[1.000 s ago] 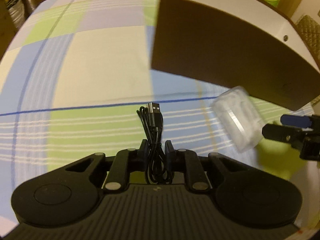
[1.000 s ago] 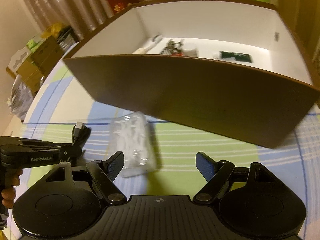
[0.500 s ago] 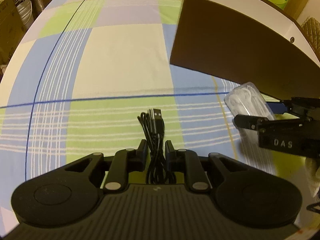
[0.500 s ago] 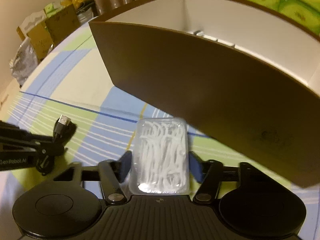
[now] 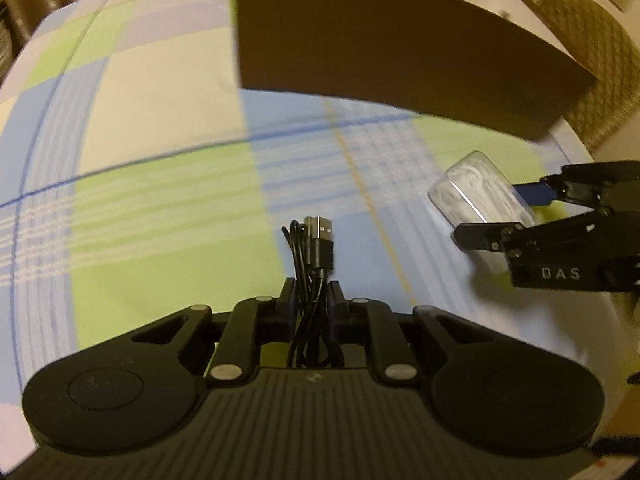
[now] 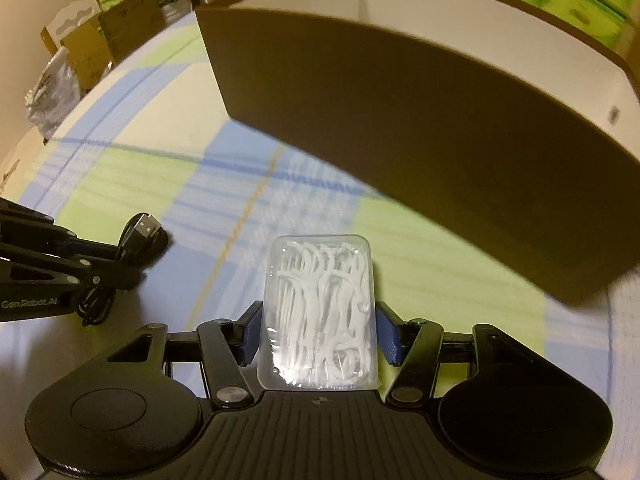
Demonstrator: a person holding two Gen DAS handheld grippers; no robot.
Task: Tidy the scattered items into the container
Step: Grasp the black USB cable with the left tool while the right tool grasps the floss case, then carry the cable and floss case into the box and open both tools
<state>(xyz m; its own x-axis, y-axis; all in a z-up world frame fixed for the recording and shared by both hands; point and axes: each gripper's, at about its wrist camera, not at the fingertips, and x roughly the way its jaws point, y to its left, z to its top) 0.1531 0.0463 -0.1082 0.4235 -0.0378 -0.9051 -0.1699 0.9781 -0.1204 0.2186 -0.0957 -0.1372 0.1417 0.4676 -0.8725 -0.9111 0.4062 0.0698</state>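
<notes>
Right wrist view: the right tongs (image 6: 318, 336) now pinch the clear plastic box of white floss picks (image 6: 320, 312) between their blue pads, where a second ago they stood spread with the box lying loose on the checked blue, green and cream cloth (image 6: 132, 168) of the bench. Half a second ago the pads were only closing in on its sides. The cloth beneath now looks streaked with motion, so I judge the box is being carried off the bench.

In the left wrist view the left tongs (image 5: 312, 300) are pressed on the bundled black USB cable (image 5: 314, 256), as they were in both earlier pictures, its plug end sticking out forward.

The brown cardboard container with white inner walls (image 6: 440, 128) stands just ahead of both tools, its near wall higher than either load. Both items are thus in hand, and what remains is to raise each over that wall and release it inside.
</notes>
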